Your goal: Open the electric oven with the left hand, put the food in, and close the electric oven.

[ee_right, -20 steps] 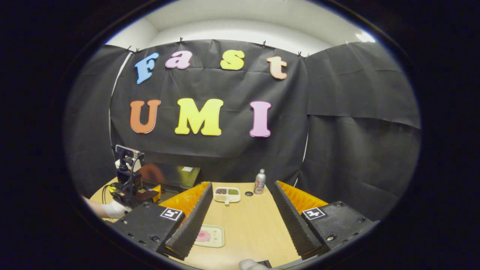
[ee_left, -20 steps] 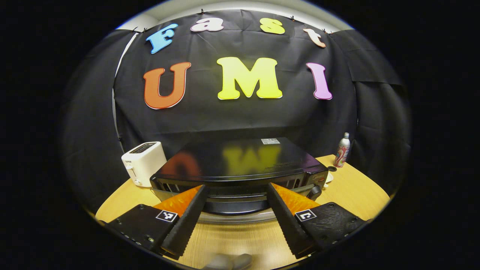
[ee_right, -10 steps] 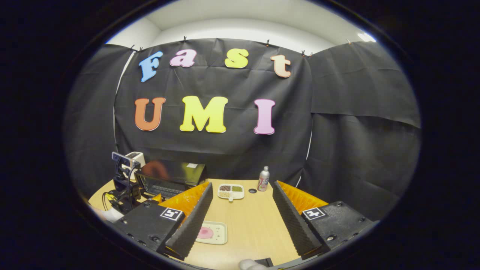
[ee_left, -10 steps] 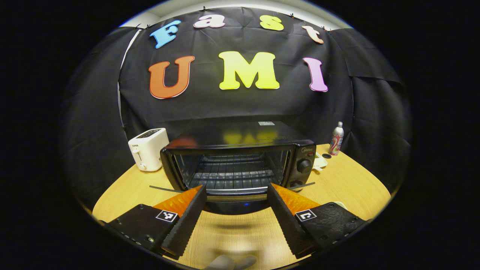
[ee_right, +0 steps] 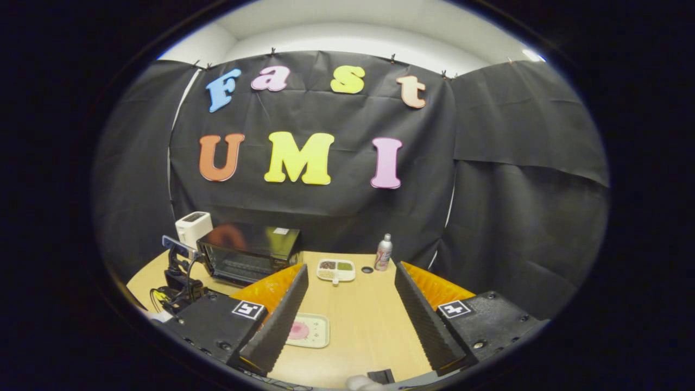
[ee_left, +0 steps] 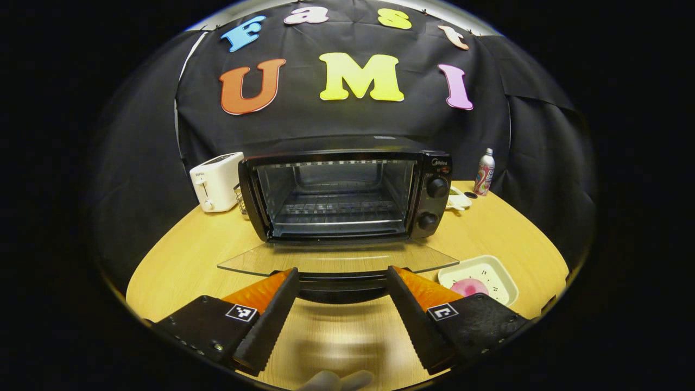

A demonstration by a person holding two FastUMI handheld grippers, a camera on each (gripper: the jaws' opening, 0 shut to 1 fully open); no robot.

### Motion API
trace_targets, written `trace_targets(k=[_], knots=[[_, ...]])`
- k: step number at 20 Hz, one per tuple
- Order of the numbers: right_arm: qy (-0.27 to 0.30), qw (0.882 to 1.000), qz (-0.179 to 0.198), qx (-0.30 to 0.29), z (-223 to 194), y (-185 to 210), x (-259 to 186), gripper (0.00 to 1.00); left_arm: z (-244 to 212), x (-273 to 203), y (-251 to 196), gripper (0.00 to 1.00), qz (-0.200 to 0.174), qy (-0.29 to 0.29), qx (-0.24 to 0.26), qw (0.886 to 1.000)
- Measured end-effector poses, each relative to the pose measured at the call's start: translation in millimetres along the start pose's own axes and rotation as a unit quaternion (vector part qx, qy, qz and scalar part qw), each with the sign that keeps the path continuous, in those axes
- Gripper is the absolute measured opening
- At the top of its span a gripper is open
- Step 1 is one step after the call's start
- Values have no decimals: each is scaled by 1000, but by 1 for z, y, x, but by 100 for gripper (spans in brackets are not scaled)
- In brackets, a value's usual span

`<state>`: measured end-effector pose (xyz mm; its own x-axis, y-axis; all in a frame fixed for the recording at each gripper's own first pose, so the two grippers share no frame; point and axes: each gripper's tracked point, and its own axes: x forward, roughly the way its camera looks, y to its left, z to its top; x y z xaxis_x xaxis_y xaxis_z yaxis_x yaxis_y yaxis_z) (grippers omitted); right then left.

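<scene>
Now the oven (ee_left: 342, 195) sits at the centre of the left gripper view on the wooden table (ee_left: 190, 260), its glass door (ee_left: 336, 260) swung down flat toward the camera, so the wire rack (ee_left: 336, 209) inside is visible. Two knobs stand one above the other on its right panel. The left gripper (ee_left: 342, 282) fills the bottom of that view with its fingers spread wide apart, holding nothing; the door's handle edge lies between the fingertips, and I cannot tell whether they touch it. At the lower right of this view a pale tray (ee_left: 480, 271) holds the pink food (ee_left: 469, 286), just beside the right finger. A white toaster (ee_left: 216, 181) stands left of the oven, and a can (ee_left: 485, 171) stands at the right near the cloth wall.

In the right gripper view the oven (ee_right: 247, 258) is at the middle left, door down. The right gripper (ee_right: 350, 282) is at the bottom, fingers wide apart and empty. The tray (ee_right: 312, 329) with the food (ee_right: 297, 329) lies on the table (ee_right: 369, 315) by its left finger. Farther back are a divided dish (ee_right: 336, 270) and the can (ee_right: 383, 252); the toaster (ee_right: 193, 228) is behind the oven
</scene>
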<state>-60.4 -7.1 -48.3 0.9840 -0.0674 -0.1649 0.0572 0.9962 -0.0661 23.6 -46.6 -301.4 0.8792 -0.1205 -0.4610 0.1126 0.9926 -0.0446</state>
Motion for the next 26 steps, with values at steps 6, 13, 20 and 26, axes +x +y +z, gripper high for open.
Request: trace_targets(k=[6,13,20,26], knots=[[13,1000,-11,-1,-12,-6,-3,97,-35,3,-3,97,0,43,-11,999],[32,999,-19,-2,-30,-7,-4,96,-71,13,-5,97,0,96,-24,995],[67,998,-18,-9,-64,-3,4,98,-68,13,-4,96,-3,92,-18,996],[121,993,4,-13,-109,9,24,99,-38,-7,8,96,-10,55,-35,998]])
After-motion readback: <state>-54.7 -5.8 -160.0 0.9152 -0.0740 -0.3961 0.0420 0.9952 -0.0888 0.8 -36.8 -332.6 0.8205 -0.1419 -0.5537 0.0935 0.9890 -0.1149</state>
